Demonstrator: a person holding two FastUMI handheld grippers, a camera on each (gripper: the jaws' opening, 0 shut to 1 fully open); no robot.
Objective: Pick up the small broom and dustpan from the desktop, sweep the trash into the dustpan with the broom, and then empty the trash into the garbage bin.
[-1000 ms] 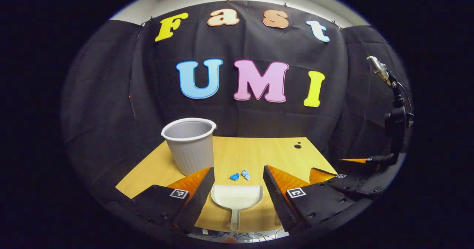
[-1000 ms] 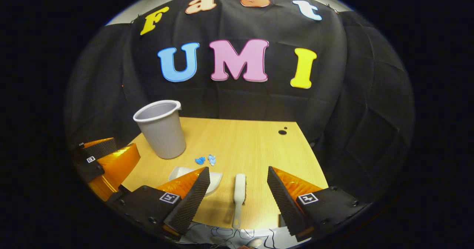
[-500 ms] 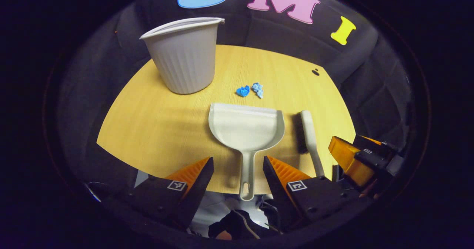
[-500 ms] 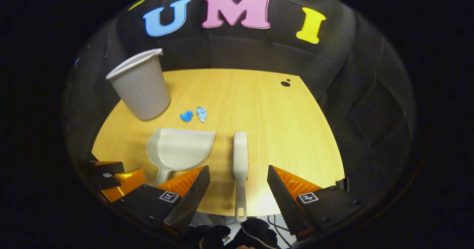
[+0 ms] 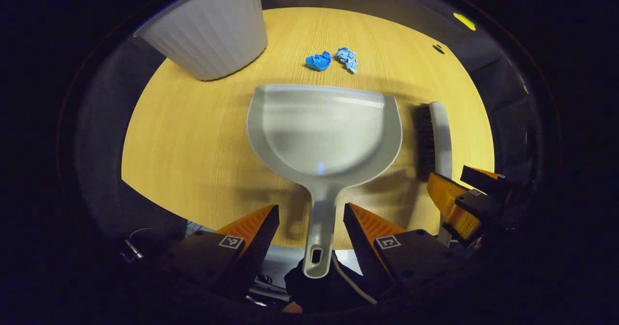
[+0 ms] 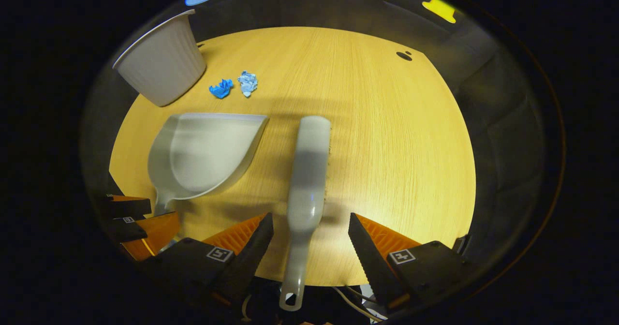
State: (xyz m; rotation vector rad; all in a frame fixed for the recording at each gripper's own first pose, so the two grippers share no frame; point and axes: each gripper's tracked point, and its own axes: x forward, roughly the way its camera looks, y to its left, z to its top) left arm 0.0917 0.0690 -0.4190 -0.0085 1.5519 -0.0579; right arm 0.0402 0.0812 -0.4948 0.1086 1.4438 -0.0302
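A grey dustpan (image 5: pixel 325 131) lies flat on the wooden desktop (image 5: pixel 193 131), its handle running toward me. My left gripper (image 5: pixel 312 228) is open, its fingers on either side of that handle without touching it. The grey small broom (image 6: pixel 307 170) lies to the right of the dustpan (image 6: pixel 203 153), bristles on its side. My right gripper (image 6: pixel 309 238) stands open astride the broom's handle. Two crumpled blue paper scraps (image 5: pixel 331 60) rest just beyond the dustpan's mouth; the scraps (image 6: pixel 234 85) also show in the right gripper view. The right gripper (image 5: pixel 466 197) appears beside the broom (image 5: pixel 435 136) in the left gripper view.
A grey ribbed garbage bin (image 5: pixel 208 30) stands at the desk's far left; the bin (image 6: pixel 159 71) is upright. A small dark hole (image 6: pixel 404 55) marks the far right of the desk. Cables hang below the desk's near edge (image 6: pixel 338 281). The left gripper (image 6: pixel 140 223) shows at the lower left.
Both grippers have dropped and tilted down toward the desk and moved forward, so the dustpan handle and the broom handle now lie between their open fingers.
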